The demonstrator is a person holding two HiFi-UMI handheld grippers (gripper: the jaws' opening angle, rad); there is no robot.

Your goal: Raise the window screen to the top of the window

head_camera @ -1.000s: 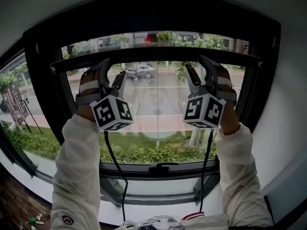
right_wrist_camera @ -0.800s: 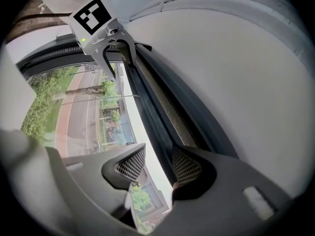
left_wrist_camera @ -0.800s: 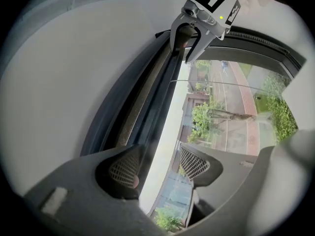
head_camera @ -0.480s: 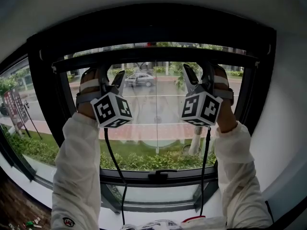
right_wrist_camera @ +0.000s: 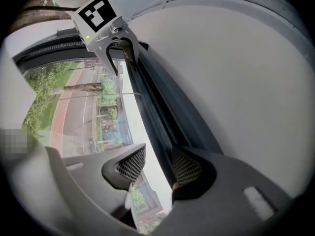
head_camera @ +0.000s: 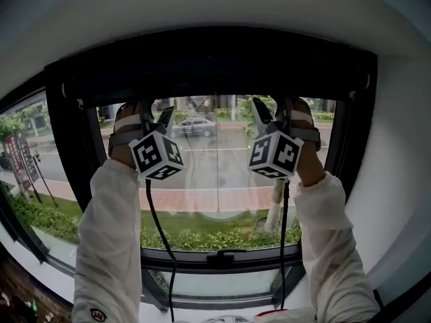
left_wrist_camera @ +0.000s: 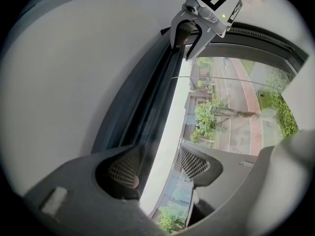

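Note:
The window screen's dark bottom bar [head_camera: 215, 94] lies level just under the black housing [head_camera: 215, 59] at the top of the window. My left gripper [head_camera: 153, 106] and right gripper [head_camera: 273, 105] reach up to it, one toward each end. In the left gripper view the bar [left_wrist_camera: 162, 97] runs between the jaws of the left gripper [left_wrist_camera: 157, 166], against the left pad, up to the right gripper [left_wrist_camera: 189, 38]. The right gripper view mirrors this: the bar [right_wrist_camera: 152, 102] passes between the right gripper [right_wrist_camera: 152, 168] jaws toward the left gripper [right_wrist_camera: 120, 48]. Both are shut on the bar.
Below the bar the glass [head_camera: 215, 173] is uncovered, showing a street, a car and hedges. A handle [head_camera: 219, 256] sits on the lower sash. Black frame posts [head_camera: 67, 147] stand at both sides, with white wall [head_camera: 397, 180] to the right. Two cables [head_camera: 156, 227] hang from the grippers.
Both grippers have risen together with the bar. The strip of glass that showed above the bar has closed, and the bar now sits right under the top housing.

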